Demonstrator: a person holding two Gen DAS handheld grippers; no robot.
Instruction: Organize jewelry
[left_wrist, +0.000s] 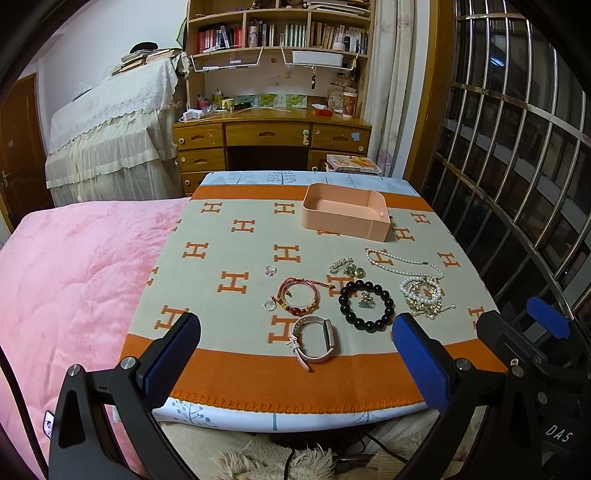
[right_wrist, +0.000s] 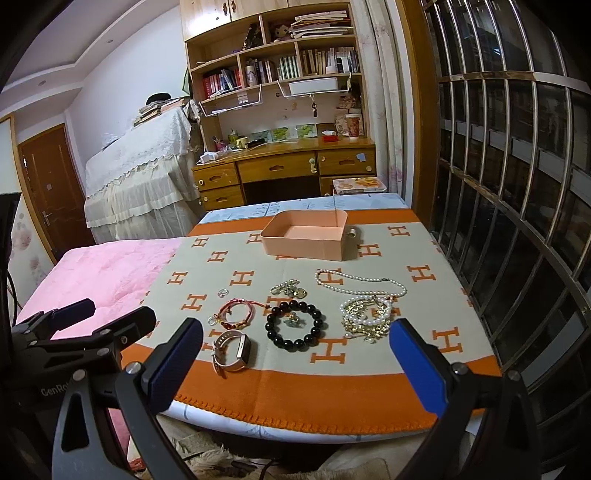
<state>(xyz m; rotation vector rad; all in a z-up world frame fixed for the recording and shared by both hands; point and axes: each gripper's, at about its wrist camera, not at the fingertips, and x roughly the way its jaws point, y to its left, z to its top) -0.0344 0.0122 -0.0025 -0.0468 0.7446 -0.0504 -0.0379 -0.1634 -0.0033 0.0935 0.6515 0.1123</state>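
so nothing is sorted yet: the pink box (left_wrist: 345, 210) sits empty while the black bracelet (left_wrist: 366, 305), watch (left_wrist: 314, 339) and pearl necklace (left_wrist: 402, 264) lie on the worktop (left_wrist: 236, 229). left gripper (left_wrist: 295, 354) and right gripper (right_wrist: 295, 354) hover with fingers wide, holding nothing.

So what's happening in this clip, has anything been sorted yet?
Nothing yet. A person holds the left gripper and the right gripper at the near edge of the blanket, both with jaws open and holding nothing. The watch, black bead bracelet, red bracelet and pearl necklace lie loose on the blanket. The pink box behind them looks empty.
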